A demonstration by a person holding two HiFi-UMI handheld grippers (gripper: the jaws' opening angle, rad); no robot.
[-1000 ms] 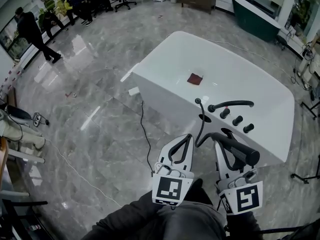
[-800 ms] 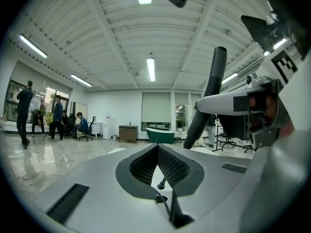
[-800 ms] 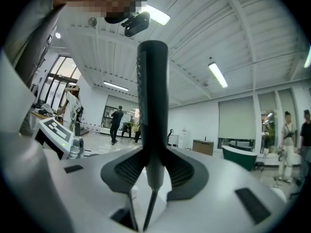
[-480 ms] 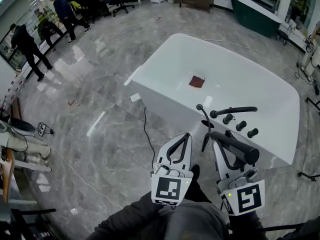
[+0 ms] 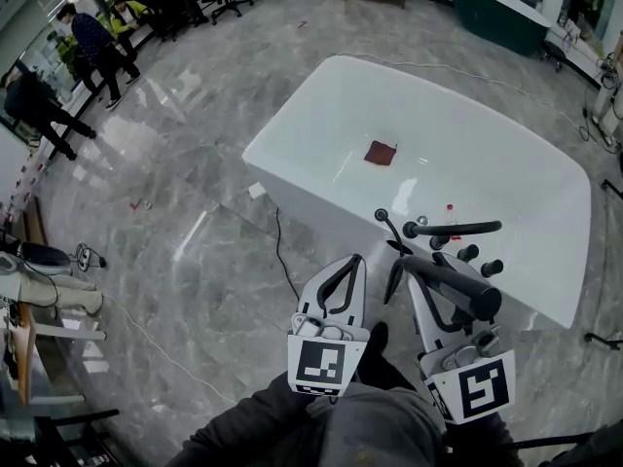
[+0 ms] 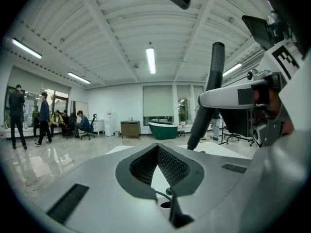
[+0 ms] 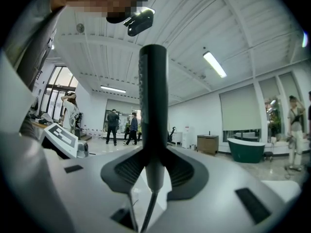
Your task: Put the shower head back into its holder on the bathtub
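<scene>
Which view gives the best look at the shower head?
Head view: the whole black shower head shows, with its hose, near the bathtub rim. Right gripper view shows only its handle clamped between the fingers; left gripper view shows it side-on.

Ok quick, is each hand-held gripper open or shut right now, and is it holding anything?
Left hand-held gripper: shut, nothing between its jaws.
Right hand-held gripper: shut on the black shower head.
</scene>
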